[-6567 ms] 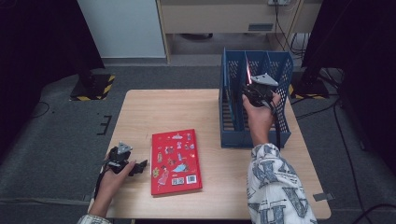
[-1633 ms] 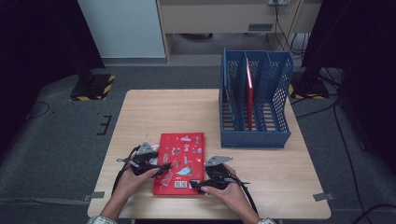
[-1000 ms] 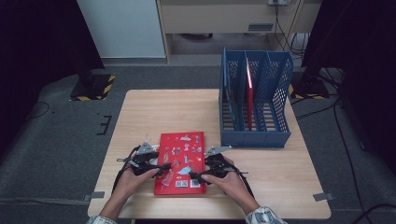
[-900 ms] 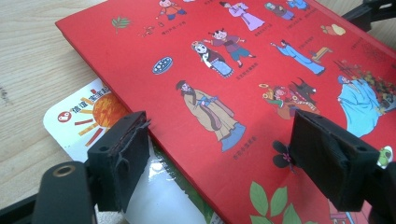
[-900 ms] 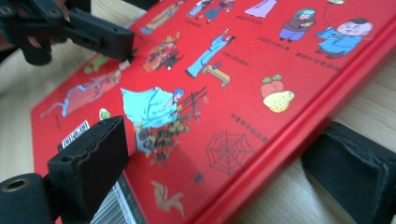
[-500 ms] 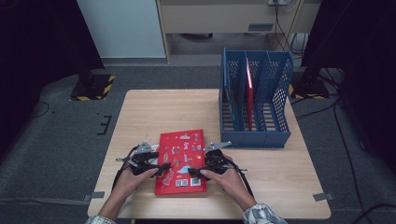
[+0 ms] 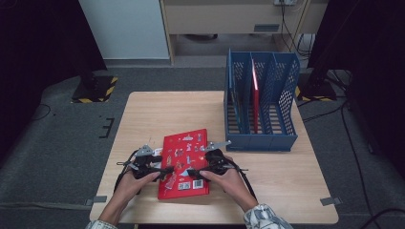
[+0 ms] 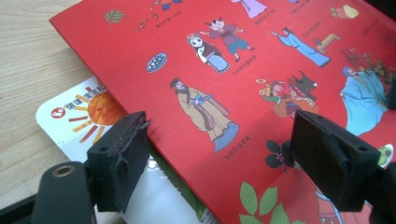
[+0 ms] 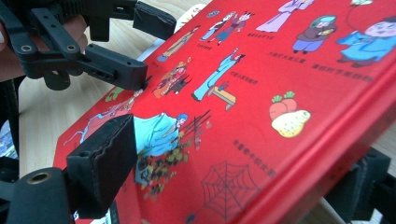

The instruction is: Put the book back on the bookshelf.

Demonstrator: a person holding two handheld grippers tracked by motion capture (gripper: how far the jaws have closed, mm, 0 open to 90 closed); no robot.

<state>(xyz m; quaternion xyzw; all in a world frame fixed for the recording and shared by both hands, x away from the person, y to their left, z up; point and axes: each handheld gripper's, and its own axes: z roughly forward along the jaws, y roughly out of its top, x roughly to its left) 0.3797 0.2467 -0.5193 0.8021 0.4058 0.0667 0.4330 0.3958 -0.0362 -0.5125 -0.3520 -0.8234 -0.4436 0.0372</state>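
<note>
Both hands have closed in on the red picture book (image 7: 185,163) since half a second ago, and its right edge now sits a little higher than before. Seen from the high view, the book lies at the near middle of the wooden table (image 7: 157,114), with the left gripper (image 7: 160,171) at its left edge and the right gripper (image 7: 197,172) at its right edge. A blue file rack (image 7: 260,107) stands at the far right of the table, well apart, with a thin red book (image 7: 255,100) upright in one of its slots.

From the left gripper view, the jaws stand apart, one off the book's edge and one over the cover. A white sheet with a sun picture (image 8: 88,116) lies under the book.

From the right gripper view, the jaws are apart, straddling the book's raised right edge, one above the cover and one below.
</note>
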